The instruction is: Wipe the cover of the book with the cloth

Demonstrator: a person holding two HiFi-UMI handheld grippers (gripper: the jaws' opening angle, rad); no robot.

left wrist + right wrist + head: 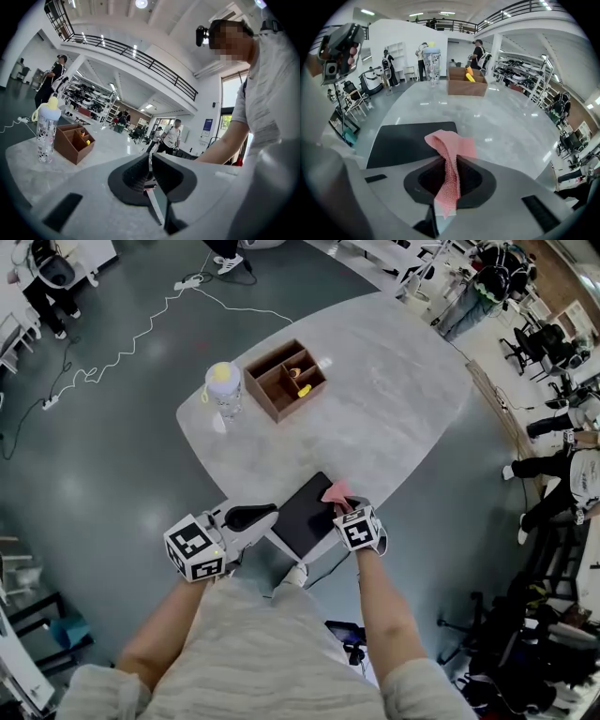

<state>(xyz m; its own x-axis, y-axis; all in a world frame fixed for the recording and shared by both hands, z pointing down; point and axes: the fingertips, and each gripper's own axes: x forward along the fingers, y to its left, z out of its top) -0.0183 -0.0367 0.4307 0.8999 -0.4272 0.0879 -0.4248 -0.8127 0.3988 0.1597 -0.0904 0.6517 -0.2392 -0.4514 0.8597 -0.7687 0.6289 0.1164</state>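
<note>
A black book (302,514) lies flat at the near edge of the pale table (394,399). My right gripper (341,506) is shut on a pink cloth (336,492), which hangs over the book's right end. In the right gripper view the cloth (451,151) rises out of the jaws of the right gripper (450,171) and folds forward over the book (408,140). My left gripper (267,514) is just left of the book, at the table's edge, shut with nothing in it. The left gripper view shows the left gripper (151,158) with its jaws pressed together.
A wooden organiser box (286,379) with small yellow items stands mid-table, with a clear bottle with a yellow cap (222,387) to its left. Both show in the left gripper view as the bottle (46,132) and the box (72,141). Chairs and people surround the table.
</note>
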